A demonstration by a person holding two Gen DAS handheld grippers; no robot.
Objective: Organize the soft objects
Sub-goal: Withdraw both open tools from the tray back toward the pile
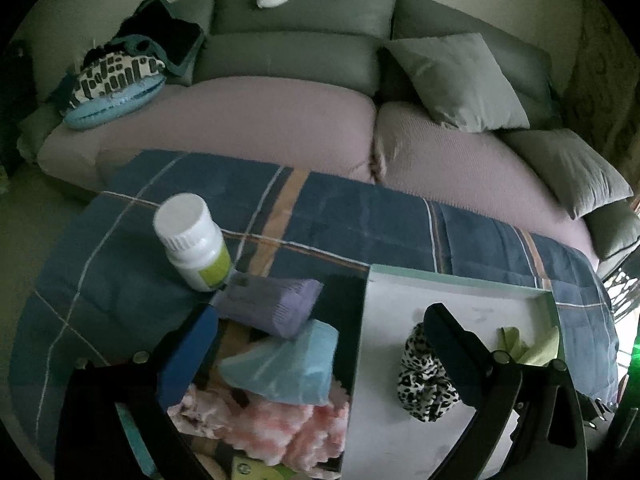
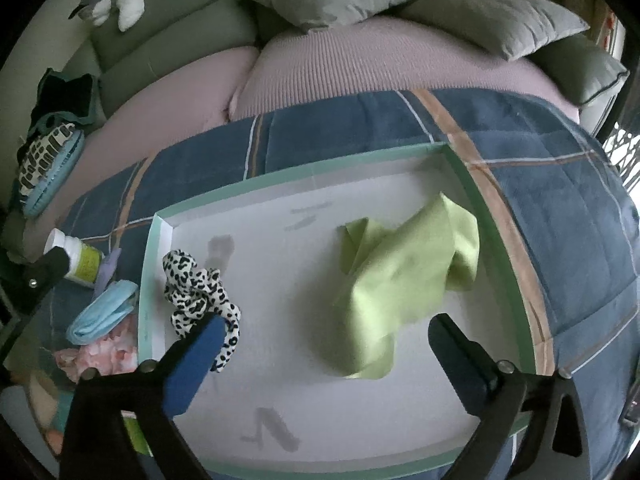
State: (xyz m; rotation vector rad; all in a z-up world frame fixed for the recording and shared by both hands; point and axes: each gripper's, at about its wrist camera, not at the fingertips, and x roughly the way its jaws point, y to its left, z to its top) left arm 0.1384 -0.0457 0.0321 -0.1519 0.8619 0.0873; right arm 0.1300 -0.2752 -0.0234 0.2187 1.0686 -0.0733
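Soft cloth items sit partly sorted: a green cloth (image 2: 404,280) lies right of centre in the white tray (image 2: 304,184), and a leopard-print scrunchie (image 2: 200,292) lies at the tray's left side. The right gripper (image 2: 324,344) hangs over the tray, jaws spread wide and empty. Left of the tray, on the blue plaid blanket (image 1: 360,216), a purple cloth (image 1: 272,304), a light-blue cloth (image 1: 288,364) and a pink fuzzy item (image 1: 272,424) lie beside a white bottle (image 1: 192,236). The left gripper (image 1: 320,344) has jaws wide apart, holding nothing.
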